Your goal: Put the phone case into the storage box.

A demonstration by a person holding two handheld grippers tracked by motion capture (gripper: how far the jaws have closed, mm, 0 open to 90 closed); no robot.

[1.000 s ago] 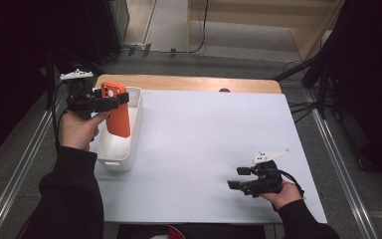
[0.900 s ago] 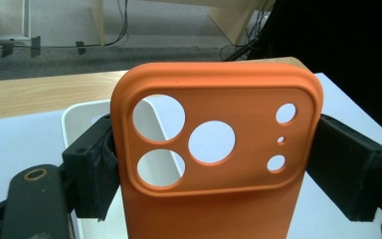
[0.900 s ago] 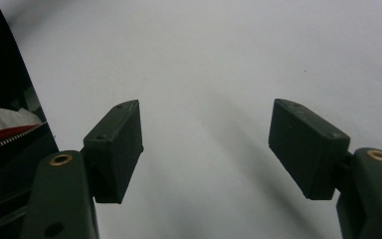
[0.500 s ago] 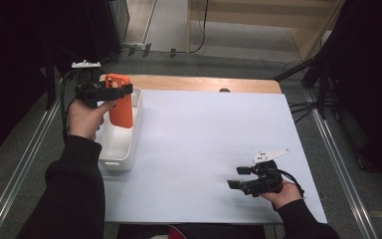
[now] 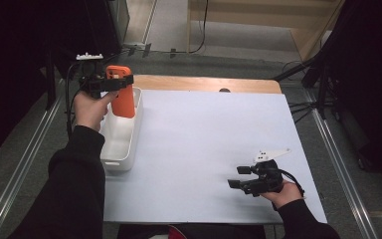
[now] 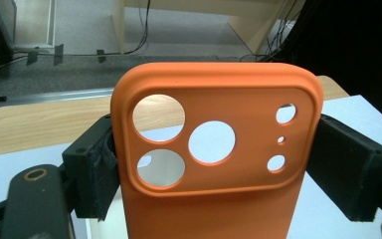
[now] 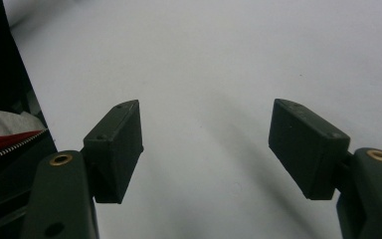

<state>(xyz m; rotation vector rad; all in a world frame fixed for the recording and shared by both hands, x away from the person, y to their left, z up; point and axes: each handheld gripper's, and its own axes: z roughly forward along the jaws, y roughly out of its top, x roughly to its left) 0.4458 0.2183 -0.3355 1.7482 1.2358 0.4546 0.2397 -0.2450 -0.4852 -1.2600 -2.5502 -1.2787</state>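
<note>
On the white table (image 5: 204, 149), the left gripper (image 5: 110, 83) clamps an orange phone case (image 5: 123, 97) upright above the white bin's (image 5: 122, 149) far end (right gripper (image 5: 238, 177) gapes empty), and that edge-only pinch could let the case twist loose.

No readable text, label or number appears anywhere.

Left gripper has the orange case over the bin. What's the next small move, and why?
Probably carry the case right, clear of the white bin and over the bare table, then lower it. The left gripper clamps its sides firmly, and the right gripper waits open and empty there.
</note>
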